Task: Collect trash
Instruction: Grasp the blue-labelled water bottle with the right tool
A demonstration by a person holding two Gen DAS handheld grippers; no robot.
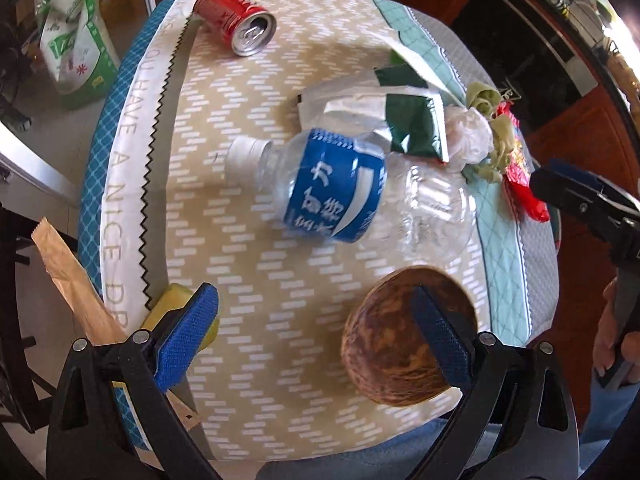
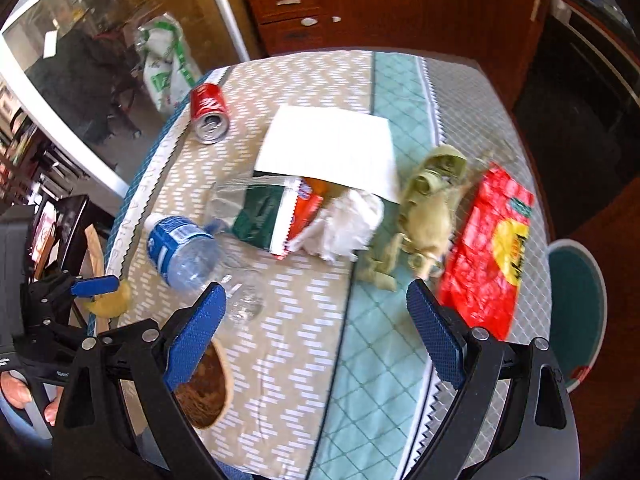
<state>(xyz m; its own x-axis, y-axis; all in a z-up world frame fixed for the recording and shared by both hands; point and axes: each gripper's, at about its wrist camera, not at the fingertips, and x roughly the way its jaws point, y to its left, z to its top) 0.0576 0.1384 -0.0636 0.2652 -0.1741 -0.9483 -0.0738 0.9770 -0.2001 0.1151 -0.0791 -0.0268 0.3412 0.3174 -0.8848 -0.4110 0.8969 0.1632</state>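
Right under our left gripper (image 1: 312,340) sits a brown mottled shell (image 1: 404,336) – looks like a coconut husk bowl, near the table's (image 1: 280,420) front edge. Our blue fingers (image 1: 188,336) are spread wide with nothing between them; the shell sits behind the right one, though we can't tell if it touches. A yellow sponge-ish thing (image 1: 176,300) peeks out behind the left finger.

Trash is scattered all over the tablecloth. A plastic bottle (image 1: 332,188) with a blue label lies on its side mid-table, white cap pointing left. Just behind it there's a green and silver wrapper (image 1: 412,124), touching the bottle's edge, and a crumpled white tissue (image 1: 468,136) beside that. A red can (image 1: 236,20) lies tipped over at the far left edge, well apart from the rest.

Our right gripper (image 2: 316,336) hangs over the near side of the table, jaws wide apart and empty too. From that view we see a white sheet of paper (image 2: 328,148) behind the wrapper, some pale green peel scraps (image 2: 432,200) and a red plastic bag (image 2: 484,248) lying flat on the right – peels just beside the bag.
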